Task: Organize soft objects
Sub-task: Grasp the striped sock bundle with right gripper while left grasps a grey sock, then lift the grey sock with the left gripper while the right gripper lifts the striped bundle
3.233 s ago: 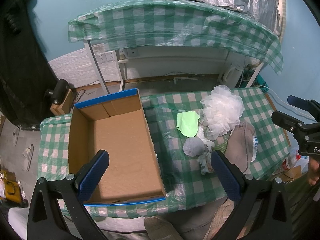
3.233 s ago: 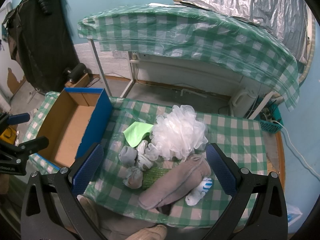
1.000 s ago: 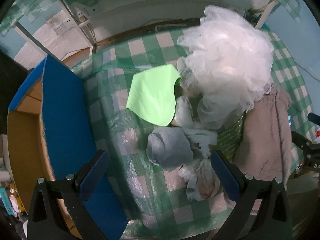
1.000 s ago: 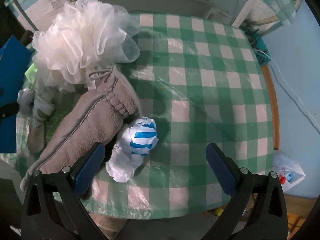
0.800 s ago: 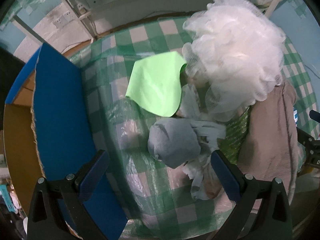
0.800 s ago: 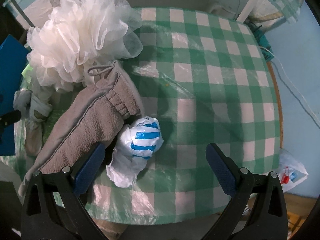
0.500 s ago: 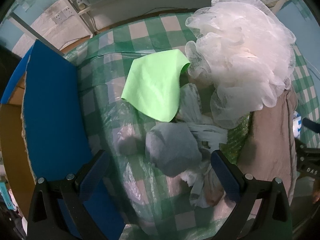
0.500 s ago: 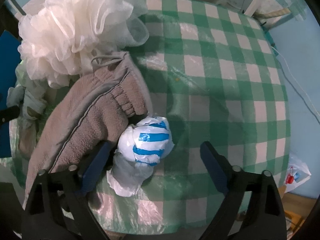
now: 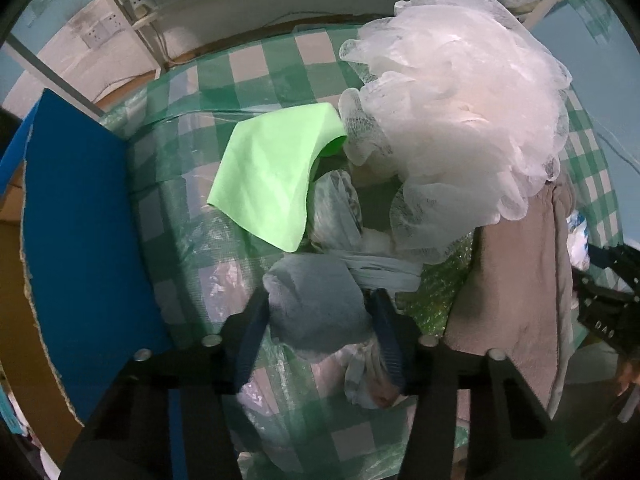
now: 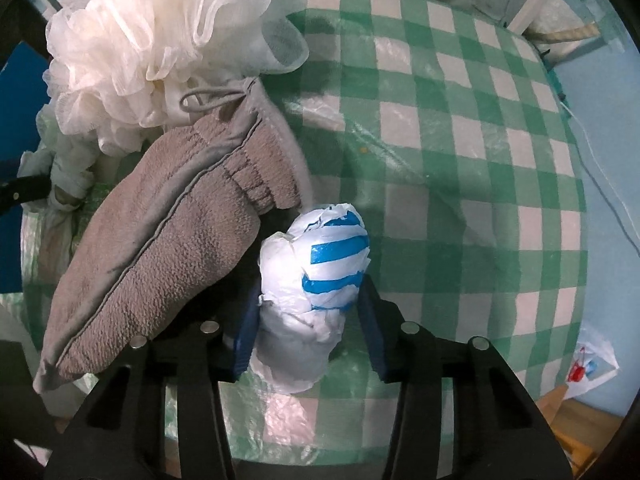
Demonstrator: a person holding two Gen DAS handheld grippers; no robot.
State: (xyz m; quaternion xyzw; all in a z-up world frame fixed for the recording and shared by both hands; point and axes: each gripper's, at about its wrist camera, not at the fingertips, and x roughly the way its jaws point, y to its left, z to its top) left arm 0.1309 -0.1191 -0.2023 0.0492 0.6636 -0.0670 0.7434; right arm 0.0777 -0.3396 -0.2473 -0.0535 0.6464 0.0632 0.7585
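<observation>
On the desk [image 10: 460,128], both claws are closing: the left claw [image 9: 318,320] around the grey sock ball [image 9: 316,304], the right claw [image 10: 308,312] around the striped plastic bag [image 10: 320,264]. Tangled cloths might drag along; the slippery bag could slip out.

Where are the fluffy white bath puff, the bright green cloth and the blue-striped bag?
bath puff [image 9: 460,112], left wrist view, middle of the mesh ruffles
green cloth [image 9: 272,176], left wrist view, flat centre
striped bag [image 10: 332,256], right wrist view, between the blue stripes
</observation>
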